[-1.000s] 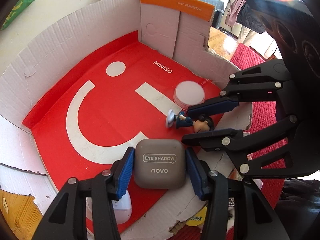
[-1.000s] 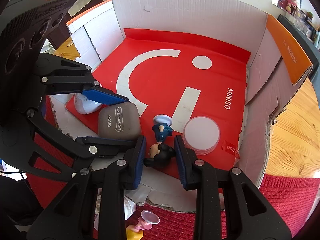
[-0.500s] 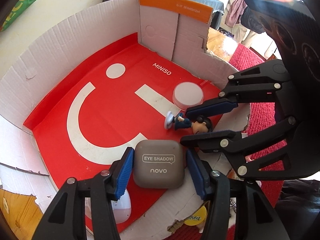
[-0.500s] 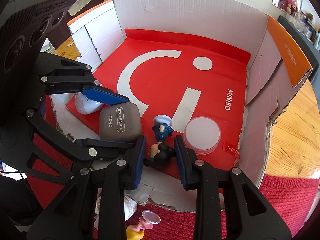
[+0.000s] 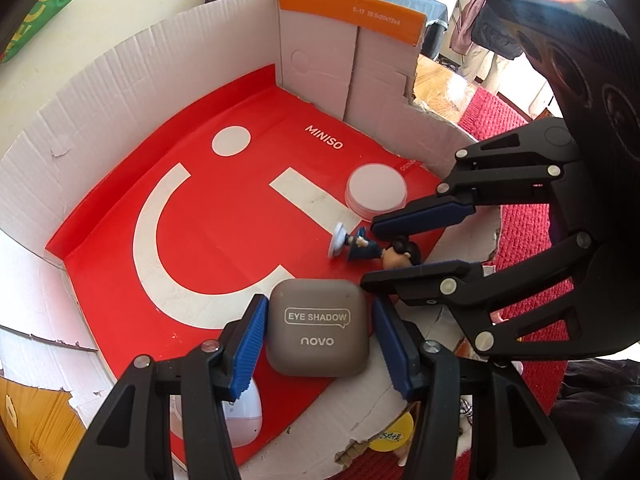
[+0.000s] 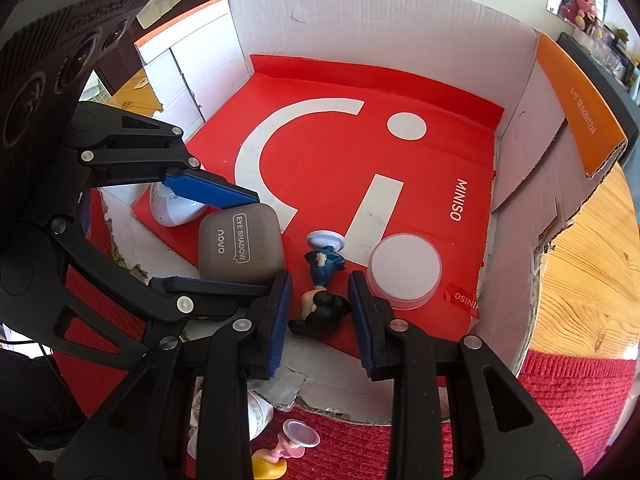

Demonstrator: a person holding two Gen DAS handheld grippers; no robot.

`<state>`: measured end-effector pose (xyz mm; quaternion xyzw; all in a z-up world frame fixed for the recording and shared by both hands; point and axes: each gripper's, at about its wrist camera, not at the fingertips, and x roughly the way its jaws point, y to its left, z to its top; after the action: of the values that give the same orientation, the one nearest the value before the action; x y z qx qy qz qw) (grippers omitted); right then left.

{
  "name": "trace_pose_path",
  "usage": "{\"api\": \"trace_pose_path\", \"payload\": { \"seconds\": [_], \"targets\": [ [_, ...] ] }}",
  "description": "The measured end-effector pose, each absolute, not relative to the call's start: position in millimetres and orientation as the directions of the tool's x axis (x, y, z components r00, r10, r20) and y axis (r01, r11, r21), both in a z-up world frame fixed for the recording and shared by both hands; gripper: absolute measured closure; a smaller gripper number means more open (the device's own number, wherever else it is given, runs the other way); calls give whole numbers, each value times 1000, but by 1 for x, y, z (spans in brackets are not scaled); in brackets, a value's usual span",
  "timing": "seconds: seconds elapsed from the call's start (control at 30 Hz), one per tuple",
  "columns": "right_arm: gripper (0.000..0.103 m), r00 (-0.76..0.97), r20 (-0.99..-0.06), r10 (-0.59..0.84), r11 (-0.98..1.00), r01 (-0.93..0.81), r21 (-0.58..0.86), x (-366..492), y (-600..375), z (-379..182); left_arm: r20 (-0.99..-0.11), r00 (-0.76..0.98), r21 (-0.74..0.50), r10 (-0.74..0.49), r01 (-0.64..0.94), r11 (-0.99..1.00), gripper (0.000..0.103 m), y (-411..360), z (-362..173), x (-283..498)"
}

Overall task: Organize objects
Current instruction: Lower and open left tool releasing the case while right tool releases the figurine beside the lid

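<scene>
Little had moved since the earlier frames: both tongs and every object kept their places. Largest was the cardboard box (image 5: 120,92), white-walled, floored with a red MINISO sheet (image 6: 340,152) and lying on a red mat (image 6: 580,392) over the wooden table (image 6: 592,260). At the box's near, torn edge, the left tongs (image 5: 318,332) stood apart around the taupe eye shadow case (image 5: 318,328), with a slim gap showing on each side. Beside them the right tongs (image 6: 320,312) were apart too, flanking the dark head of a small figurine (image 6: 322,280) that lay on its side, its round base towards the box's middle. A white round lid (image 6: 404,270) rested just beside it, near the side wall. A white egg-shaped item (image 5: 244,416) lay by the case at the near edge.
</scene>
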<state>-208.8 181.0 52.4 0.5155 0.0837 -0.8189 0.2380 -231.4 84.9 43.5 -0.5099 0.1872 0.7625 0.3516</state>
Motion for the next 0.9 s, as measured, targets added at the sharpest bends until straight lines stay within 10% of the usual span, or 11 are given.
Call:
{"api": "trace_pose_path", "payload": {
  "seconds": [0.9],
  "targets": [
    [74, -506, -784, -359, -888, 445, 119, -165, 199, 112, -795, -425, -81, 433, -633, -770, 41, 48, 97, -188]
  ]
}}
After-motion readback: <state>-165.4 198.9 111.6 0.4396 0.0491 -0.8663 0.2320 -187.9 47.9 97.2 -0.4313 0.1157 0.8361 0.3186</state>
